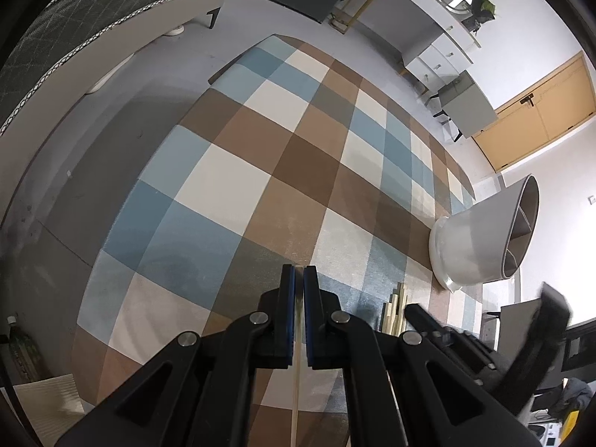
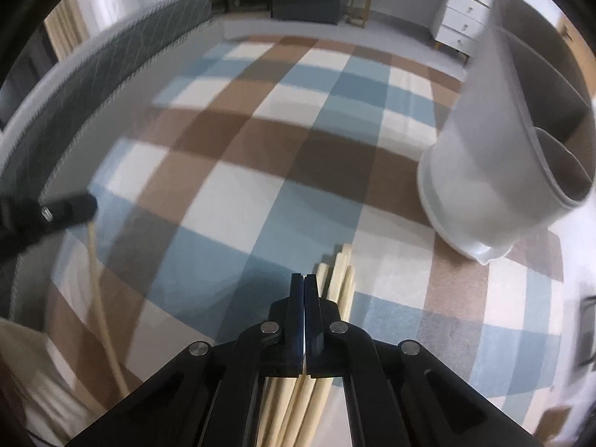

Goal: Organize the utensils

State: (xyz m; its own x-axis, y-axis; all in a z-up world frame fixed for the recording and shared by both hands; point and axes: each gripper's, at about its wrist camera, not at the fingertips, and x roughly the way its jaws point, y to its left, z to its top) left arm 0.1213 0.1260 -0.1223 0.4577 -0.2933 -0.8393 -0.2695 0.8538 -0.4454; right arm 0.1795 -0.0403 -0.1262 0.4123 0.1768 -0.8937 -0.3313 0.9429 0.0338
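We hold one chopstick (image 1: 297,383) in the closed jaws of the left gripper (image 1: 299,279), while the right gripper (image 2: 304,287) has clamped thinly on the chopstick bundle (image 2: 337,279) (holder (image 2: 495,156) far right), so sticks may slip and scatter.

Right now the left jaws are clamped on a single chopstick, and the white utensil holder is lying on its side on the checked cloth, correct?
Not quite: the utensil holder stands upright on its base, as the right wrist view shows. The left gripper does clamp a single chopstick over the checked cloth.
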